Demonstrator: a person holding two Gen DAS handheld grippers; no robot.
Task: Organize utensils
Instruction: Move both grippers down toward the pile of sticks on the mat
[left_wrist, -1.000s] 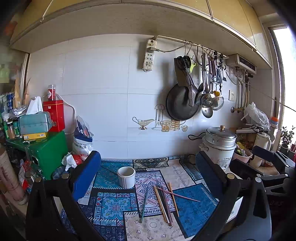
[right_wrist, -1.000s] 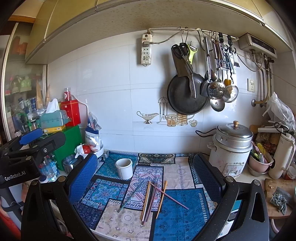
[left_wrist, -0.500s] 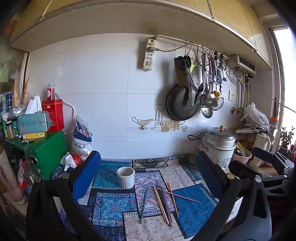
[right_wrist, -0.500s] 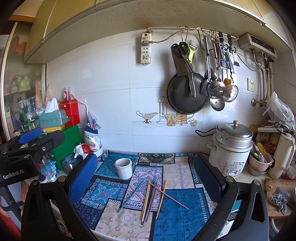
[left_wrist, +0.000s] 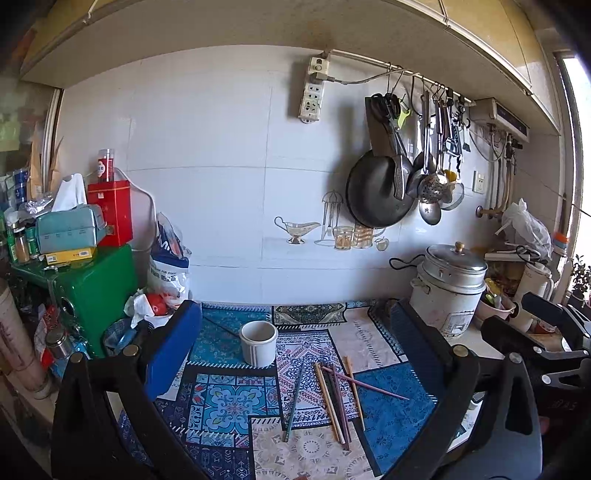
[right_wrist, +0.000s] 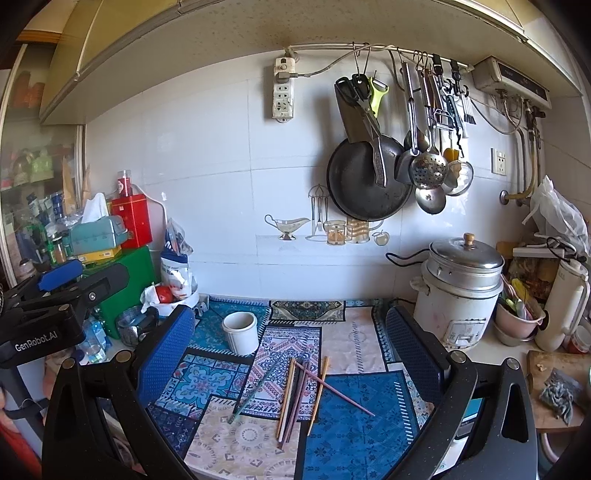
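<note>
Several chopsticks (left_wrist: 334, 397) lie loose on a patterned mat (left_wrist: 229, 402), some side by side, one pink stick crossing them, one dark green stick (left_wrist: 293, 400) apart to the left. They also show in the right wrist view (right_wrist: 295, 393). A white ceramic cup (left_wrist: 258, 342) stands upright behind them, empty; it also shows in the right wrist view (right_wrist: 240, 332). My left gripper (left_wrist: 295, 354) is open and empty, held above the mat. My right gripper (right_wrist: 291, 350) is open and empty too. Each gripper shows at the edge of the other's view.
A rice cooker (left_wrist: 447, 291) stands at the right. A green box (left_wrist: 99, 291) with a tissue box and red tin stands at the left. A pan (right_wrist: 369, 181), ladles and scissors hang on the wall rail. Bags and a bowl crowd the left corner.
Hardly anything has changed. Both grippers stay open above the mat with only a slight drift of the views.
</note>
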